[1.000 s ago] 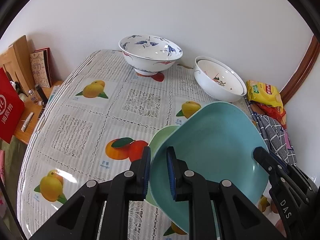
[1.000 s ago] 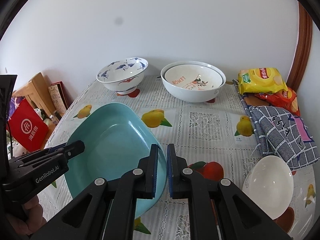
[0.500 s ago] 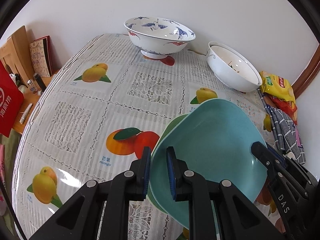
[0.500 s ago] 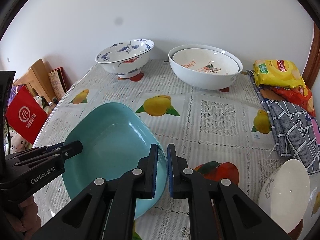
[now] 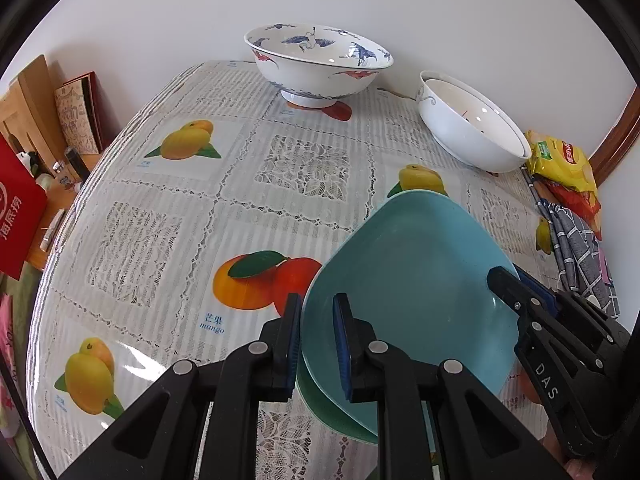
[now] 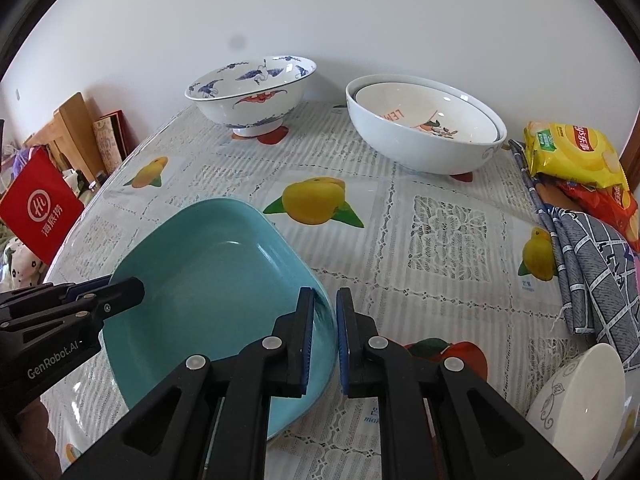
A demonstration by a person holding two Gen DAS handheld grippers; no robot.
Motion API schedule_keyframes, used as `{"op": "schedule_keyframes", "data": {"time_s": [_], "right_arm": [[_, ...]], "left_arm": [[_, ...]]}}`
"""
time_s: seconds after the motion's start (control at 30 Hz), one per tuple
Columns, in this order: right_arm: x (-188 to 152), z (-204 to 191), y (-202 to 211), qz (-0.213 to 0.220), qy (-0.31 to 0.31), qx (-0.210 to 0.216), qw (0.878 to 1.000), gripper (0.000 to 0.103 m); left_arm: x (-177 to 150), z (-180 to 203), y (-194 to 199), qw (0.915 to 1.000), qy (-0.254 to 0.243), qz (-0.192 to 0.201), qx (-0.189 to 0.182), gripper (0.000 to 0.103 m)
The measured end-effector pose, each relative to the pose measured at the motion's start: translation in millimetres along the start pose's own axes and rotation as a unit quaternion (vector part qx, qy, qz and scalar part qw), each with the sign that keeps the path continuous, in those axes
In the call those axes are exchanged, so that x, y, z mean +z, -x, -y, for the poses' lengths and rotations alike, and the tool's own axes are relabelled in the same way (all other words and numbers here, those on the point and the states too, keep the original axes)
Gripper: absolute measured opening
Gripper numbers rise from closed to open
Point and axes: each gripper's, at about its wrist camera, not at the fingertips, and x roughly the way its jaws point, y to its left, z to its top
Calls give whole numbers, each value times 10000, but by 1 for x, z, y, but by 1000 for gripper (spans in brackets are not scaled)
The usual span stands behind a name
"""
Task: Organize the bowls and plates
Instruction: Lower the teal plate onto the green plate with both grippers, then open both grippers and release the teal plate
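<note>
Overhead, a plain white wall [image 6: 360, 12] closes the far side of the table, whose lace-patterned cloth [image 5: 168, 208] is printed with mangoes and oranges. At the far left, off the table edge, sit a red bag [image 6: 40, 208] and wooden boards [image 6: 76, 128]. Near the left gripper [image 5: 316, 332], a teal plate [image 5: 416, 280] lies over a green plate [image 5: 320, 404]; its jaws are narrow, pinching the teal rim. The right gripper [image 6: 325, 336] likewise clamps the opposite rim. Farther back stand a crane-painted bowl [image 6: 252, 92] and, right of it, two nested white bowls [image 6: 424, 136]. At the right edge lie snack bags [image 6: 572, 152], a checked cloth [image 6: 588, 264] and a small white bowl [image 6: 580, 396].
</note>
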Motion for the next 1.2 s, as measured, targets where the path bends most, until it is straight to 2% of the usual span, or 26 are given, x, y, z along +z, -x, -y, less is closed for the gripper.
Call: {"op": "schedule_keyframes", "data": {"time_s": [0.47,0.77,0.83,0.97,1.2], "right_arm": [[-6,2,23,162,26,8,9999,12],[-28,15,65,358,-207,-198,9989,13],[-34,23,79,423,-354,-231,9982,15],[-47,41,109,650,-560,-407,9955,31],[-78,83,158,887,-825,-768,9897,37]], "left_arm": [[-17,2,15,9997,-202,-92,108,16],[-31,7,45,9993,-340,70,108,16],[-33,12,54,9990,-408,143,84,16],[-39,27,72,9981,-545,291,-13,16],[-53,68,90,9953,-874,395,-131,16]]}}
